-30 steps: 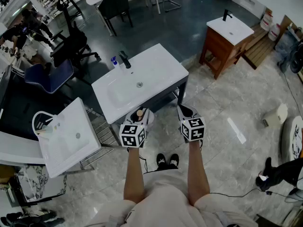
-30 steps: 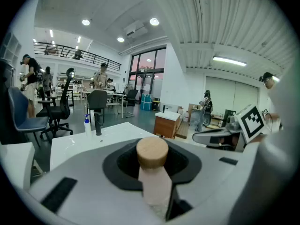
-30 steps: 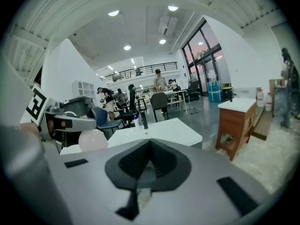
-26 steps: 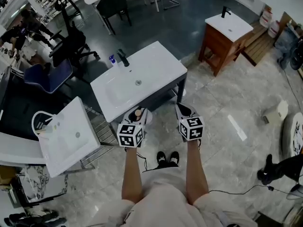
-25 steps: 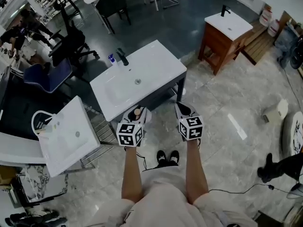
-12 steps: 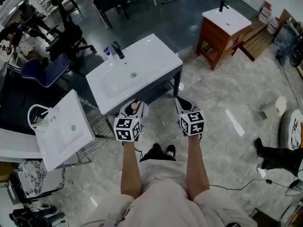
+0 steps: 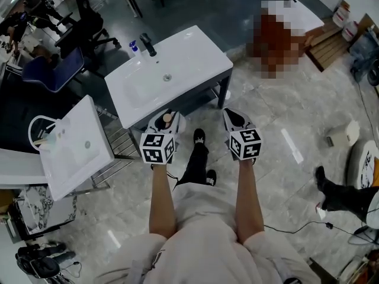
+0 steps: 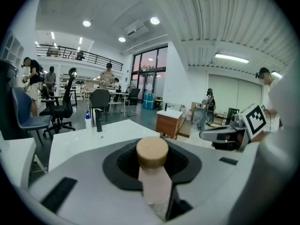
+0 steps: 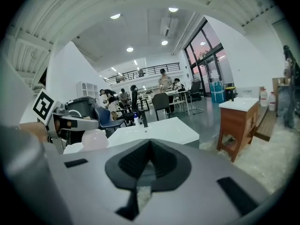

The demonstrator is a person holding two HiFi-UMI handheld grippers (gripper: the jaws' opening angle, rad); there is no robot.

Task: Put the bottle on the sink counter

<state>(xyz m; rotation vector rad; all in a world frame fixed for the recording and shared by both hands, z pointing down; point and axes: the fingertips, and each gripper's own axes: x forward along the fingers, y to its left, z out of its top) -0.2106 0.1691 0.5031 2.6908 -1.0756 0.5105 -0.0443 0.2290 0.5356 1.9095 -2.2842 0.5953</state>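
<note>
- Two grippers are in your hands, held level and side by side, facing the white sink counter (image 7: 195, 58).
- Your left gripper (image 7: 164, 120) has its jaws closed on the bottle (image 8: 153, 179), which has a pale pink body and a round tan cap and sits cap upward between the pads.
- The bottle is held in the air near the counter's front edge and is not resting on it.
- Your right gripper (image 9: 149, 156) has its jaws pressed together with nothing between them.
- At the counter's far edge stands a black faucet (image 7: 147, 44), with a small blue spray bottle (image 7: 134, 48) just beside it.
</note>
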